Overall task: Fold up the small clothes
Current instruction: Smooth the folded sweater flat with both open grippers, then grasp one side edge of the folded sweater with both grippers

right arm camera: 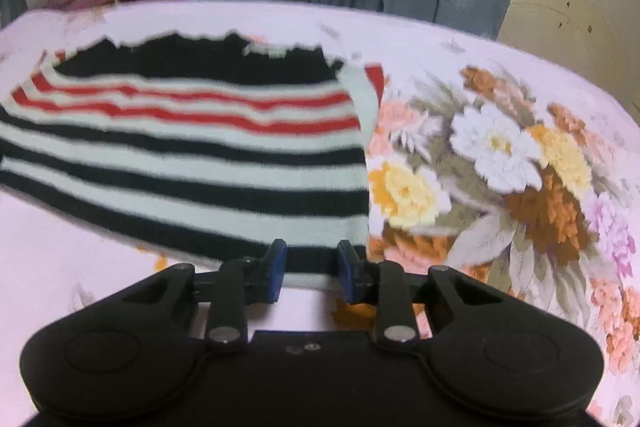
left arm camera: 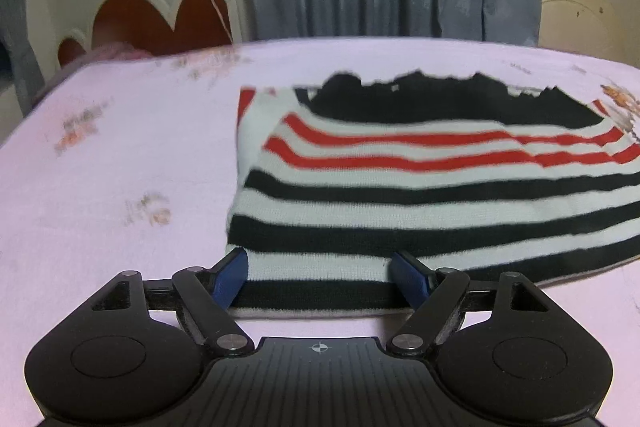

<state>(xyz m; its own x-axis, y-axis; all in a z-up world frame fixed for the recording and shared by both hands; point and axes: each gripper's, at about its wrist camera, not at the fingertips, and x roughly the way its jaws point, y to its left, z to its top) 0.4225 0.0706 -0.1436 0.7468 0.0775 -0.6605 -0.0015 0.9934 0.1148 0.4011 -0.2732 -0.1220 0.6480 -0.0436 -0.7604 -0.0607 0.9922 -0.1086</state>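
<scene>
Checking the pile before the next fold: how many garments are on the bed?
1. A single striped sweater lies flat on the floral bedsheet, its near hem between the left gripper and right gripper. Anything beyond the frames could be hidden.

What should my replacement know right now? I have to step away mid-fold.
Left gripper: open wide, jaws straddling the striped sweater's near hem, no grip.
Right gripper: jaws narrower, hem at the near right corner between the pads; a firm pinch cannot be confirmed.
Sweater: lies flat on the floral bedsheet, sleeves already appear folded in.
Left: secure both hem corners, then fold the hem toward the black collar.
</scene>
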